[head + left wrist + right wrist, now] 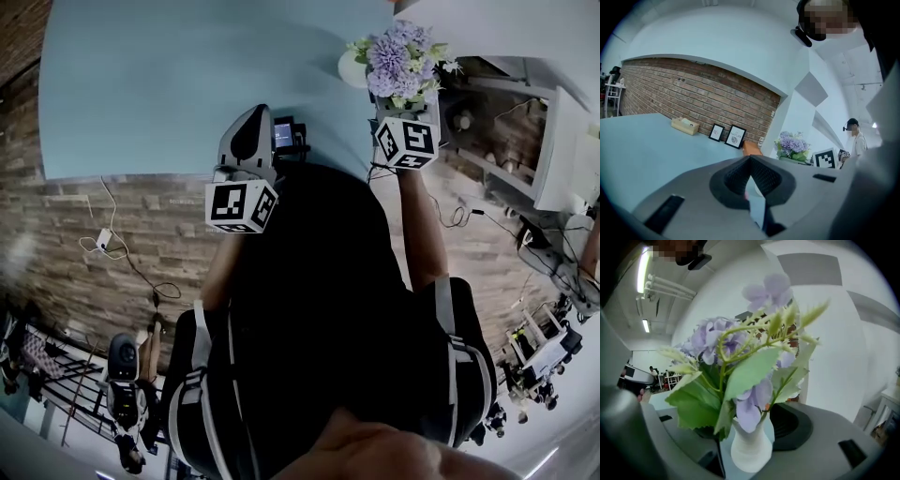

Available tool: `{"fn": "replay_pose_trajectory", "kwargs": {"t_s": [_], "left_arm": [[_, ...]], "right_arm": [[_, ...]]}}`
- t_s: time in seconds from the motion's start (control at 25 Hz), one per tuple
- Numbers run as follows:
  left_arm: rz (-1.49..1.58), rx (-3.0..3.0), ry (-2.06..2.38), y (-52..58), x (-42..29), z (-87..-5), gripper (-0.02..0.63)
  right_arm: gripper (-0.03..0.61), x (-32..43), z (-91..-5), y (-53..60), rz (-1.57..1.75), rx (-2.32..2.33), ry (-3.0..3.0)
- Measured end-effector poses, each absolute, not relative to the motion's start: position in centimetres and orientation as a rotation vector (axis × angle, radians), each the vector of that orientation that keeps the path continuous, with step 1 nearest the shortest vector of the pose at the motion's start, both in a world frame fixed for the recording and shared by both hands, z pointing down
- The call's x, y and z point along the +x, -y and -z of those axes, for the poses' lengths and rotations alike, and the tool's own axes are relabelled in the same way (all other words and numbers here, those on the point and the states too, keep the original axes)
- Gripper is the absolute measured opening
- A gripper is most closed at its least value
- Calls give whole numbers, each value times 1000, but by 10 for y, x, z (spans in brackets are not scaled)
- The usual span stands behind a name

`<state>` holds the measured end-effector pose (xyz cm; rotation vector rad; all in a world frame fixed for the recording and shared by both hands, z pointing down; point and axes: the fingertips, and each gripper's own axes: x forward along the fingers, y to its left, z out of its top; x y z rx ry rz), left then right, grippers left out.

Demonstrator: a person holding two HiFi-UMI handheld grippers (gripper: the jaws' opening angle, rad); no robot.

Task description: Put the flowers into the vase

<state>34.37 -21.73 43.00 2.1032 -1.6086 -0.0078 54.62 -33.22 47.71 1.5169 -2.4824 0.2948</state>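
The flowers [740,357], a bunch of pale purple blooms with green toothed leaves, stand with their stems down in the neck of a small white vase [750,451]. The vase is upright on the light blue table [187,84], near its right-hand far edge as I look down. My right gripper [409,105] sits right at the vase. In the right gripper view its jaws stand apart with the vase between them, and I see a gap between the vase and the dark ribbed pad on the right. The leaves cover the other pad, so I cannot tell whether it touches the vase. From my head camera the blooms spread over the front of that gripper, and its marker cube [406,141] shows just below them. My left gripper [251,122] is well to the left of the vase over the near edge of the table. Its jaw tips meet in a point and there is nothing between them. Beyond its jaws, the left gripper view shows the same bunch of flowers off to the right. Farther back, a tissue box [685,125] and two framed pictures [726,134] stand on the table against a brick wall [693,93].
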Motion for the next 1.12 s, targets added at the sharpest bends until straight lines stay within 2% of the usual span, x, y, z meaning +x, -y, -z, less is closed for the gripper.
{"fn": "replay_pose_trajectory", "kwargs": {"t_s": [0.52, 0.88, 1.12], "left_arm": [[-22, 2123, 1616, 218, 360, -428, 21], [-82, 2137, 1661, 211, 354, -417, 21], [-145, 2129, 1663, 192, 383, -410, 21]], "right_arm": [[313, 549, -506, 328, -508, 1358, 2564], [314, 573, -517, 294, -616, 1384, 2532], [311, 591, -478, 231, -793, 1443, 2697]]}}
